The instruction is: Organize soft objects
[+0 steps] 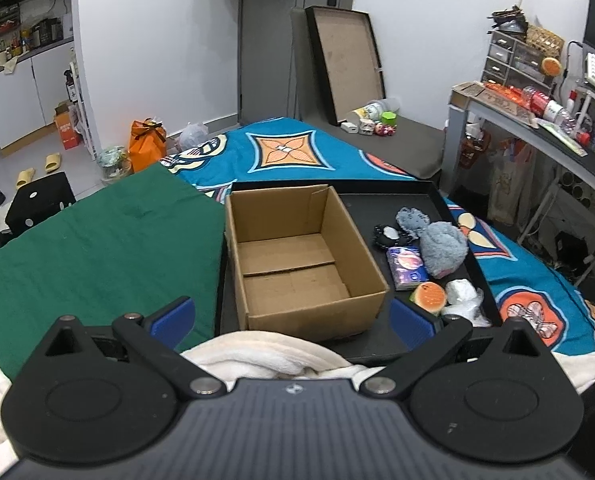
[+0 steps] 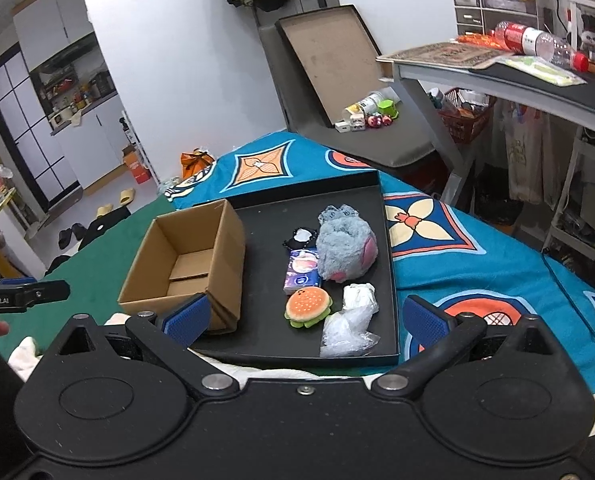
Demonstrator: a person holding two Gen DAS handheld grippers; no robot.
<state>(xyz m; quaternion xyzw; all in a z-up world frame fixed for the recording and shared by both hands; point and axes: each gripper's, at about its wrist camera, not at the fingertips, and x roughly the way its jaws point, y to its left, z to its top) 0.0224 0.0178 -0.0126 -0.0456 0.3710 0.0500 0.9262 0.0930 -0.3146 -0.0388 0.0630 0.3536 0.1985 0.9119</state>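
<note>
The left gripper point(image 1: 293, 322) and right gripper point(image 2: 305, 320) both hang spread wide, holding nothing. Just ahead of the left one stands an empty cardboard box point(image 1: 297, 256) on a black tray point(image 2: 265, 336). Ahead of the right one (between its fingers) lie a burger plush point(image 2: 307, 306), a crumpled plastic bag point(image 2: 347, 326), a tissue pack point(image 2: 303, 272) and a grey plush point(image 2: 343, 246).

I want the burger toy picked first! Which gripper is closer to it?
Right. The right gripper hangs open just before the burger toy; the left gripper faces the cardboard box, burger off to its right.
</note>
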